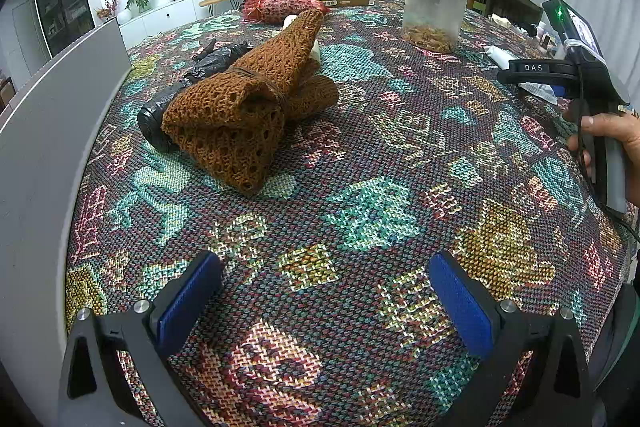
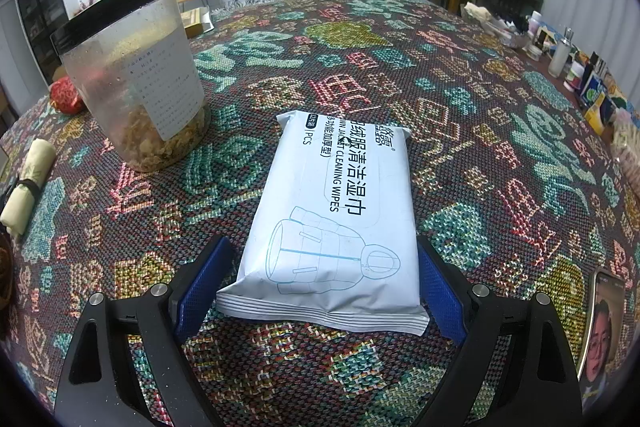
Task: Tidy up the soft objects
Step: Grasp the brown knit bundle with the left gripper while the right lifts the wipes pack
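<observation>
In the left wrist view a brown knitted cloth (image 1: 256, 99), folded and tied with a band, lies on the patterned table beside a black plastic bundle (image 1: 160, 119). My left gripper (image 1: 324, 291) is open and empty, well short of the cloth. In the right wrist view a white pack of cleaning wipes (image 2: 336, 211) lies flat on the table. My right gripper (image 2: 324, 275) is open, its blue pads on either side of the pack's near end. The right pad looks close to the pack's edge; the left pad stands apart. A rolled cream cloth (image 2: 28, 183) lies at far left.
A clear jar with a black lid (image 2: 136, 75) stands left of the wipes, also in the left wrist view (image 1: 436, 7). A red mesh bag (image 1: 280, 7) lies at the back. A grey board (image 1: 60, 115) borders the table's left. Bottles and clutter (image 2: 568, 59) line the right edge; a phone (image 2: 600, 327) lies near right.
</observation>
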A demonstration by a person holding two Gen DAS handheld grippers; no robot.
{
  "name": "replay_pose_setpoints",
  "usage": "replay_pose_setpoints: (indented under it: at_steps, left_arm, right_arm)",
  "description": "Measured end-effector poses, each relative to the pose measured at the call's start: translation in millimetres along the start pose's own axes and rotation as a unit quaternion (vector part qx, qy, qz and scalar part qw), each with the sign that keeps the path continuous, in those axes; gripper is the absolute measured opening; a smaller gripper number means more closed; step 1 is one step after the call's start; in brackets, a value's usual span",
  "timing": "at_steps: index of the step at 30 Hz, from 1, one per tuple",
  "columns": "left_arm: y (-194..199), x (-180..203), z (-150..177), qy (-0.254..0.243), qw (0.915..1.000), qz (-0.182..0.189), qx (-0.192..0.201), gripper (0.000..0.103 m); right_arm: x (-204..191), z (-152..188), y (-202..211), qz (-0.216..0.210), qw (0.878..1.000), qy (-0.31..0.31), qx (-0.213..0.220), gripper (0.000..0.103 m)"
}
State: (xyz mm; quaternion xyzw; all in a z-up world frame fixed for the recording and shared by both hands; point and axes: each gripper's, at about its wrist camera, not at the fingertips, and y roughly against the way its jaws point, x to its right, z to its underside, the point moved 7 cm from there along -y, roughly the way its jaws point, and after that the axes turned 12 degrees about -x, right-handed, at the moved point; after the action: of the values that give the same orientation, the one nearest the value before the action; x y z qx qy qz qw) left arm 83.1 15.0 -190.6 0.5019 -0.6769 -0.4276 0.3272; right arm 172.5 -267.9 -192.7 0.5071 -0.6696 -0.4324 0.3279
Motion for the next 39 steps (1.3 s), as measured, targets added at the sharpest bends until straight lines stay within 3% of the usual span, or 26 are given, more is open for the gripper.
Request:
replay_pose_setpoints:
  at_steps: [5, 8, 10, 13, 16, 18, 20, 22, 24, 26, 27, 29, 31, 32, 34, 37, 39]
  left_arm:
    - [-1, 0, -3, 0.001, 1.0, -0.003, -0.009, 0.103]
    - [4, -2, -13, 0.002, 0.9985, 0.015, -0.053, 0.102]
    - [28, -10, -32, 0.008, 0.9992, 0.032, -0.021, 0.102]
    - [58, -28, -75, 0.003, 0.9995, 0.019, 0.025, 0.102]
    - [54, -43, -113, -0.023, 0.9993, -0.002, 0.028, 0.103]
    - [33, -49, -128, -0.054, 0.998, -0.031, 0.008, 0.103]
    - [2, -53, -130, -0.078, 0.9949, -0.05, -0.039, 0.102]
    - [-21, -49, -120, -0.089, 0.9918, -0.023, -0.089, 0.102]
    - [-24, -36, -109, -0.129, 0.9872, -0.019, -0.092, 0.102]
    - [-24, -26, -99, -0.168, 0.9798, -0.035, -0.102, 0.102]
    - [-24, -23, -97, -0.177, 0.9782, -0.036, -0.103, 0.102]
    - [-19, -26, -97, -0.166, 0.9804, -0.013, -0.105, 0.102]
    - [-17, -30, -101, -0.135, 0.9852, 0.016, -0.105, 0.102]
    - [-18, -35, -103, -0.119, 0.9867, 0.025, -0.108, 0.102]
    - [-25, -38, -100, -0.105, 0.9871, 0.016, -0.12, 0.102]
    - [-31, -27, -95, -0.127, 0.985, -0.045, -0.108, 0.092]
    - [-27, -25, -94, -0.126, 0.9842, -0.08, -0.095, 0.065]
  right_arm:
    - [0, 0, 0, 0.0, 1.0, 0.0, 0.0, 0.091]
    - [1, -1, -1, -0.002, 1.0, 0.0, 0.0, 0.091]
    - [1, -1, -1, -0.002, 1.0, 0.0, 0.0, 0.091]
    - [1, 0, -1, -0.002, 1.0, 0.0, 0.0, 0.092]
    - [0, 0, -1, -0.006, 1.0, 0.003, 0.0, 0.092]
    - [1, 2, -1, -0.012, 1.0, 0.013, -0.004, 0.092]
    - [0, 4, 0, -0.018, 0.999, 0.025, -0.008, 0.092]
    - [1, 6, 1, -0.025, 0.999, 0.034, -0.016, 0.092]
    - [2, 6, 2, -0.034, 0.998, 0.036, -0.034, 0.092]
    - [6, 4, 7, -0.075, 0.996, 0.019, -0.048, 0.092]
    - [9, 2, 12, -0.125, 0.991, -0.002, -0.049, 0.092]
    - [26, -2, 20, -0.239, 0.968, -0.064, -0.041, 0.092]
    - [47, -5, 21, -0.291, 0.948, -0.12, -0.035, 0.091]
    - [57, -5, 20, -0.294, 0.945, -0.137, -0.034, 0.091]
    - [64, -7, 20, -0.27, 0.953, -0.135, -0.034, 0.092]
    - [45, -9, 23, -0.223, 0.971, -0.084, -0.037, 0.092]
    - [25, -10, 18, -0.187, 0.98, -0.05, -0.042, 0.092]
